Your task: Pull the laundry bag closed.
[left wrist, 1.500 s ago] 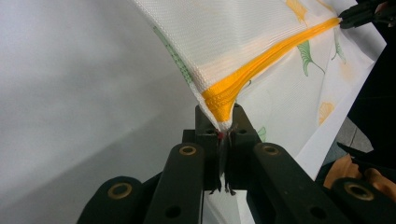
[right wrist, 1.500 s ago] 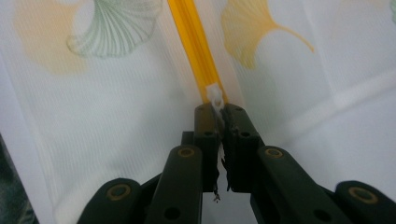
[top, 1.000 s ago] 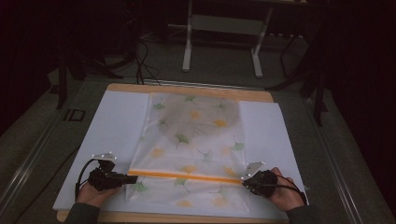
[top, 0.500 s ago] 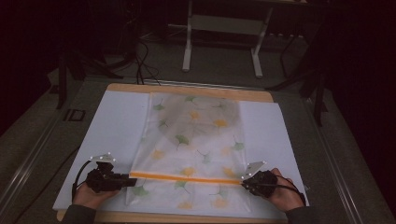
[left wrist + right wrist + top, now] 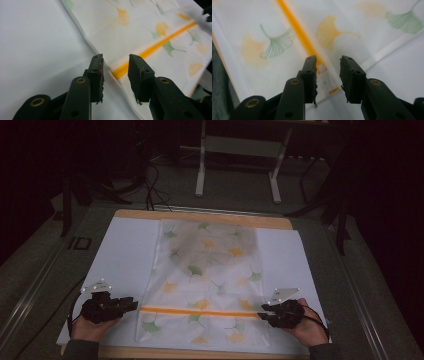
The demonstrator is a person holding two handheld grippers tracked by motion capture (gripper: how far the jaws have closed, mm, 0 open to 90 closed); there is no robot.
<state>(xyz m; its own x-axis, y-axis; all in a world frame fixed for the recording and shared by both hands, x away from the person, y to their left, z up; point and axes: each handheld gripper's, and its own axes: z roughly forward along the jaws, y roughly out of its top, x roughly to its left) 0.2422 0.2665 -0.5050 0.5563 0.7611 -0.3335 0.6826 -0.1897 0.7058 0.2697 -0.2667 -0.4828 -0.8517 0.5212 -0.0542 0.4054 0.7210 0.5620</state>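
On table — bag (image 5: 205,280): left gripper (image 5: 131,304) has drawn back off its edge, right gripper (image 5: 264,313) stays at the stripe (image 5: 200,312) — both jaws apart.

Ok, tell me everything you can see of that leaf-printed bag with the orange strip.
The translucent plastic bag printed with green and orange ginkgo leaves lies flat on the white sheet, with something greyish showing faintly through its far half. An orange zip strip crosses it near the person's edge. The left claw and right claw, both open, straddle the strip's two ends without gripping.
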